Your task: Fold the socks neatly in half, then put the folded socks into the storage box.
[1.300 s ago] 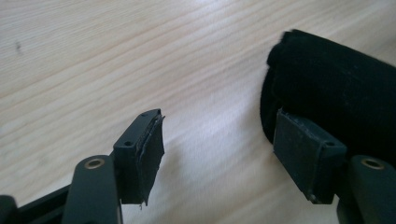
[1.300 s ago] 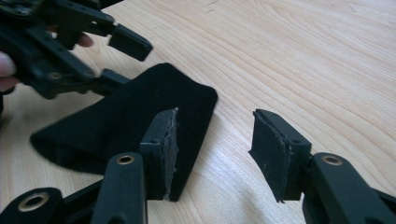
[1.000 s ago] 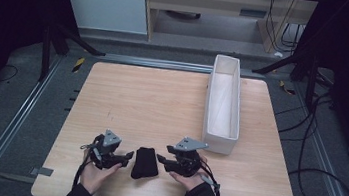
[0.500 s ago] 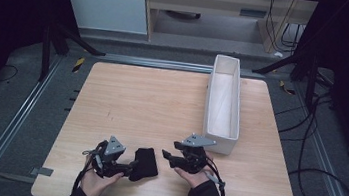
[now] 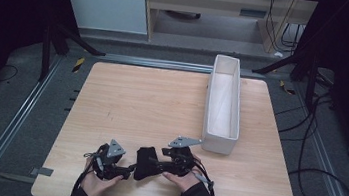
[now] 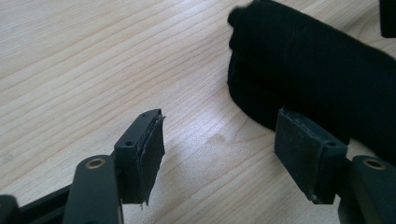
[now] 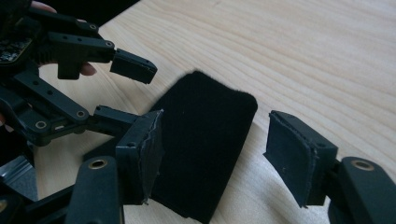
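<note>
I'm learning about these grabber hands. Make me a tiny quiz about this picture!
1. True or false: the folded black cloth lies inside the white box.
2. What lies between the left gripper and the right gripper?
A. a cup
B. the black cloth
C. a spoon
3. Fill the gap: the right gripper's jaws are ____ and do not press on the cloth.

Key:
1. False; it lies on the wooden table.
2. B
3. open; they have just been opening.
</note>
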`<control>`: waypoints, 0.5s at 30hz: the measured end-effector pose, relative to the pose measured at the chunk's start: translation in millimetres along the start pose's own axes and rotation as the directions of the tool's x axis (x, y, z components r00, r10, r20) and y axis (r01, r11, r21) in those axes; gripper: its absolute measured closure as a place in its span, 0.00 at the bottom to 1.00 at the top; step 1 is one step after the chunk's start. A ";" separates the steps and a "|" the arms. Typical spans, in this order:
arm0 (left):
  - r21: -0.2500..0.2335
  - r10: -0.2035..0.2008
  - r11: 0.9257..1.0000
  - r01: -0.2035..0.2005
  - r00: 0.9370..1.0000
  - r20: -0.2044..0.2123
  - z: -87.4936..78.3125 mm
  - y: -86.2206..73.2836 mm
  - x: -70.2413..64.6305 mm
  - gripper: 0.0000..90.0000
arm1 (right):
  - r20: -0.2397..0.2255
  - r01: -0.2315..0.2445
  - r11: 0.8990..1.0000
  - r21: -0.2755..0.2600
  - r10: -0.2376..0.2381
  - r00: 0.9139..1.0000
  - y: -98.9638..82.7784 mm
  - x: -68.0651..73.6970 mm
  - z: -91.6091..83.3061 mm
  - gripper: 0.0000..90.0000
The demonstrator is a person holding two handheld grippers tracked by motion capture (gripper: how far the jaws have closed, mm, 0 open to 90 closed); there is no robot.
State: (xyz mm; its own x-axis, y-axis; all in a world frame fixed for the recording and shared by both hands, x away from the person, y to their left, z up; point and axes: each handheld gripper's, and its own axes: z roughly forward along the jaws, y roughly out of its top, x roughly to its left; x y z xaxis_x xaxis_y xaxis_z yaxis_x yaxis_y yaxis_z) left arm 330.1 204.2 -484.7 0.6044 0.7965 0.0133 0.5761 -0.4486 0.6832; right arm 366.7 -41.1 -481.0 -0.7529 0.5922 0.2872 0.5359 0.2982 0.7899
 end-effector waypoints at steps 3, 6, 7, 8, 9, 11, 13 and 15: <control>-0.040 -0.015 0.999 0.015 1.000 -0.009 -7.5 3.9 3.7 0.36 | 0.005 -0.014 1.000 -0.019 0.014 1.000 1.2 -3.0 -4.4 0.40; -0.071 -0.041 0.997 0.041 0.999 -0.002 -15.7 11.5 8.0 0.35 | 0.023 -0.019 0.998 -0.055 0.021 1.000 5.7 -7.8 -15.7 0.40; -0.085 -0.050 0.995 0.051 0.999 0.006 -17.5 14.4 8.1 0.35 | 0.027 -0.020 0.998 -0.065 0.022 0.999 6.7 -9.3 -18.5 0.40; -0.090 -0.049 0.995 0.050 0.999 0.010 -19.0 17.3 7.4 0.34 | 0.037 -0.021 0.997 -0.073 0.023 0.999 7.8 -11.6 -22.1 0.40; -0.098 -0.044 0.994 0.045 0.999 0.013 -20.0 19.8 5.8 0.34 | 0.045 -0.024 0.996 -0.081 0.027 0.999 8.3 -13.8 -25.6 0.40; -0.101 -0.038 0.994 0.041 0.999 0.029 -19.5 23.8 1.6 0.34 | 0.060 -0.026 0.995 -0.093 0.032 0.998 7.5 -18.6 -31.3 0.40; -0.092 -0.037 0.995 0.041 0.998 0.046 -15.6 25.9 -1.8 0.33 | 0.070 -0.029 0.995 -0.092 0.036 0.997 5.7 -21.7 -34.1 0.40; -0.080 -0.044 0.996 0.049 0.997 0.068 -10.2 27.1 -4.5 0.33 | 0.074 -0.034 0.996 -0.086 0.040 0.996 4.6 -23.1 -33.6 0.40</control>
State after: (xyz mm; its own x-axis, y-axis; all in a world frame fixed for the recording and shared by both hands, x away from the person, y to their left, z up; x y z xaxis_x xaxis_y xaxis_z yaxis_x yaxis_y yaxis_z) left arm 337.3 192.6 -458.8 0.6145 0.7861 -0.0664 0.5597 -0.3750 0.7390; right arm 373.7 -78.5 -465.8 -0.7006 0.6572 0.2780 0.5261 0.2125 0.8234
